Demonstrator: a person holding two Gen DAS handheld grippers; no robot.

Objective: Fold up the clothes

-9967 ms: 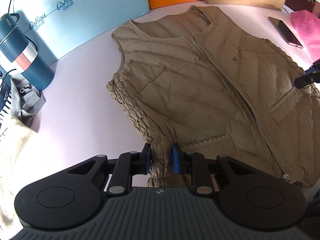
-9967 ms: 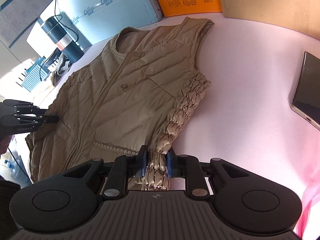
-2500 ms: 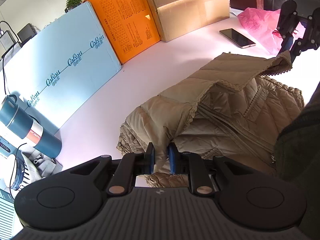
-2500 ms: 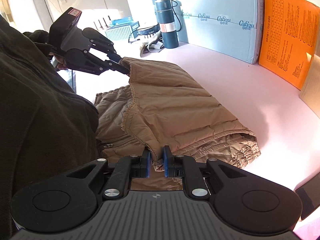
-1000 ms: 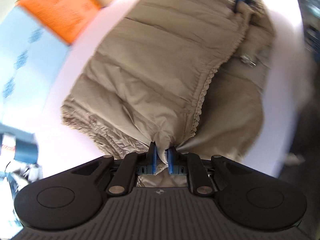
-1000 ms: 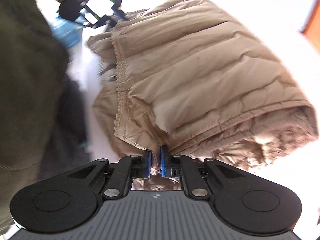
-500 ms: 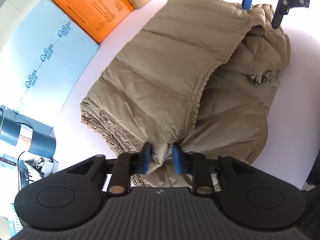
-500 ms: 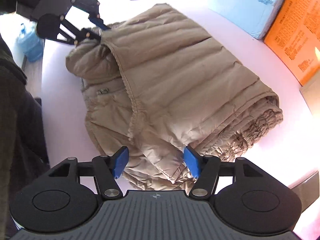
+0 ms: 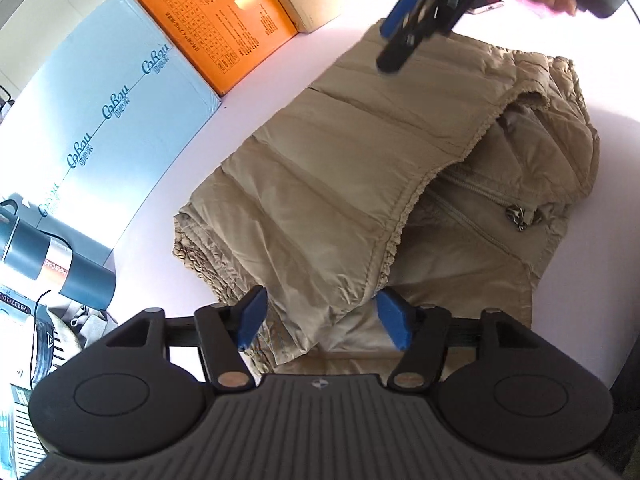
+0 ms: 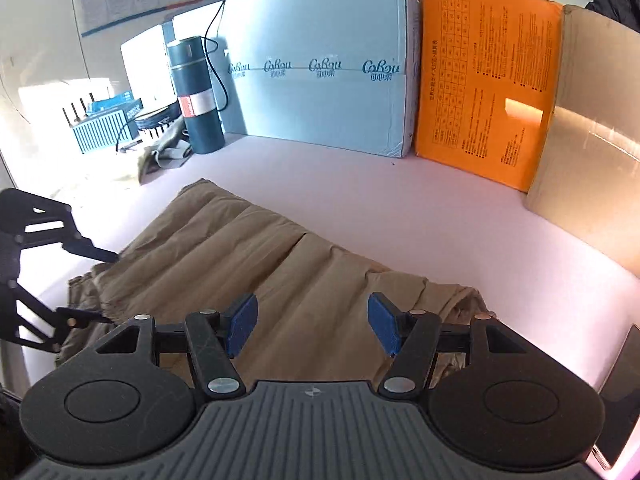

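Observation:
The tan quilted vest (image 9: 360, 184) lies folded in half on the white table (image 9: 200, 184), its upper layer short of the zipper hem near me. My left gripper (image 9: 322, 318) is open and empty, its blue pads either side of the vest's near corner. My right gripper (image 10: 312, 322) is open and empty, lifted above the vest (image 10: 248, 256). The right gripper also shows in the left wrist view (image 9: 416, 12), high over the vest's far end. The left gripper shows open at the left edge of the right wrist view (image 10: 108, 286), by the vest's edge.
A blue foam board (image 10: 320, 68), an orange box (image 10: 484, 80) and a cardboard box (image 10: 592, 140) wall the table's back. A dark teal flask (image 10: 196, 96) and grey cloth (image 10: 164, 152) stand at the back left. A phone (image 10: 624, 392) lies at the right.
Both grippers have opened and let go of the vest, which now lies folded on the table. The right gripper has lifted up and away from the cloth.

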